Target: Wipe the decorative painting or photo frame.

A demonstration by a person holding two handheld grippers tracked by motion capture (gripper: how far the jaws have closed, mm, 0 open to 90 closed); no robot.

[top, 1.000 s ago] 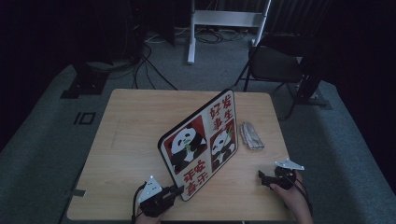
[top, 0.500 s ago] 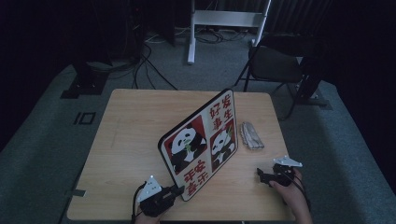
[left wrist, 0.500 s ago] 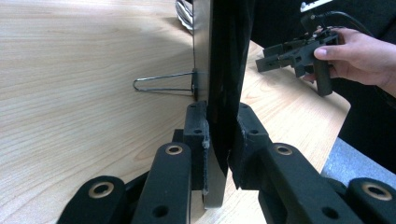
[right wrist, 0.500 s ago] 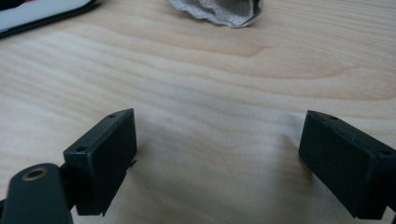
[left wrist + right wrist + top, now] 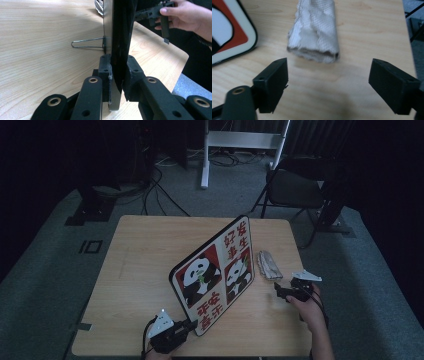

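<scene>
A light wooden table carries an upright panda sign and a folded cloth.

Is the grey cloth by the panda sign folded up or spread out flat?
Folded. The cloth lies as a narrow layered bundle on the table, its doubled end facing the open right gripper.

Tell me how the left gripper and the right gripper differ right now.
The left gripper is shut on the bottom edge of the upright panda picture board; the right gripper stands open, holding nothing, its jaws having just been closing slightly, with the folded grey cloth ahead. Both have black jaws above the wooden table.
</scene>
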